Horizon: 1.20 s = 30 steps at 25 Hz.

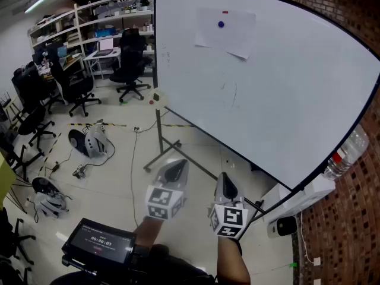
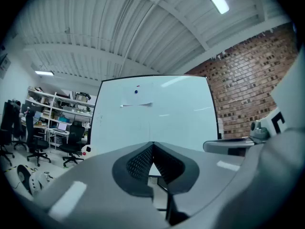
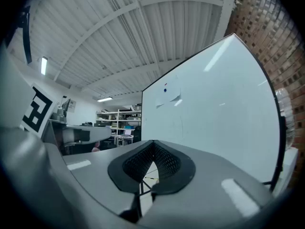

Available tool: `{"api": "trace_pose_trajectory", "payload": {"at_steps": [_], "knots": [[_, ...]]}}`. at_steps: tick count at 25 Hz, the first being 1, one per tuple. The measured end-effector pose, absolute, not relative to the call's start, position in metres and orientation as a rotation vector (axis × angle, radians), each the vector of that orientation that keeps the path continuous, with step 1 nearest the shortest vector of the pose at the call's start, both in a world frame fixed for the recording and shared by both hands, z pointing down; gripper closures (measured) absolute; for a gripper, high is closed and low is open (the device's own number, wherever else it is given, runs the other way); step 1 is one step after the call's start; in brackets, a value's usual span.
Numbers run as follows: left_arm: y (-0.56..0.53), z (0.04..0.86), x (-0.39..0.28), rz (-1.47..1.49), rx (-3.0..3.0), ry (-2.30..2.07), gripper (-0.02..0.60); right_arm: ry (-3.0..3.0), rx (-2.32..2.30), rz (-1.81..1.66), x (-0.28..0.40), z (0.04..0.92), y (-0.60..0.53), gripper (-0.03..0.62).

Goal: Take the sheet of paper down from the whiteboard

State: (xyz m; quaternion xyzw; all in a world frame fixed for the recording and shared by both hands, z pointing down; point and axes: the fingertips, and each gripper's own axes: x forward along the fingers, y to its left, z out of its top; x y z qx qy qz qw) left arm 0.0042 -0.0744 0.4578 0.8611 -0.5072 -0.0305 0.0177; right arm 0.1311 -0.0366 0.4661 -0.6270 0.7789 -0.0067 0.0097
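A white sheet of paper (image 1: 225,31) hangs near the top of the whiteboard (image 1: 279,94), pinned by a blue round magnet (image 1: 221,24) with a small red magnet (image 1: 225,12) above it. One lower corner curls off the board. The sheet (image 2: 137,96) also shows in the left gripper view, and the sheet (image 3: 167,94) in the right gripper view. My left gripper (image 1: 176,170) and right gripper (image 1: 227,185) are held side by side low in the head view, well short of the board, both shut and empty. In their own views, the left gripper (image 2: 152,144) and right gripper (image 3: 153,142) have jaw tips touching.
The whiteboard's metal stand (image 1: 161,149) spreads across the floor ahead. Black office chairs (image 1: 129,64), desks and shelves (image 1: 89,22) fill the far left. Gear and cables (image 1: 89,142) lie on the floor. A brick wall (image 1: 350,218) is at right, with a plastic bottle (image 1: 346,154).
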Motion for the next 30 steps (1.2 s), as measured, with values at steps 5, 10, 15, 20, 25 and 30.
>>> {"api": "trace_pose_trajectory", "payload": {"at_steps": [5, 10, 15, 20, 25, 30], "knots": [[-0.077, 0.443, -0.006, -0.148, 2.678, -1.590, 0.582, 2.459, -1.929, 0.005, 0.118, 0.464, -0.029, 0.580], [-0.152, 0.442, -0.005, -0.174, 2.698, -1.558, 0.582, 2.452, -1.952, 0.034, 0.114, 0.461, -0.103, 0.580], [-0.238, 0.430, -0.002, -0.193, 2.777, -1.518, 0.583, 2.400, -2.001, 0.068, 0.114, 0.447, -0.182, 0.580], [-0.313, 0.400, -0.001, -0.268, 2.862, -1.476, 0.583, 2.323, -2.021, 0.132, 0.113, 0.424, -0.251, 0.580], [-0.347, 0.365, 0.007, -0.292, 2.971, -1.453, 0.583, 2.239, -2.024, 0.163, 0.122, 0.401, -0.285, 0.580], [-0.387, 0.328, 0.030, -0.356, 3.052, -1.481, 0.583, 2.197, -2.019, 0.195, 0.158, 0.376, -0.314, 0.580]]}}
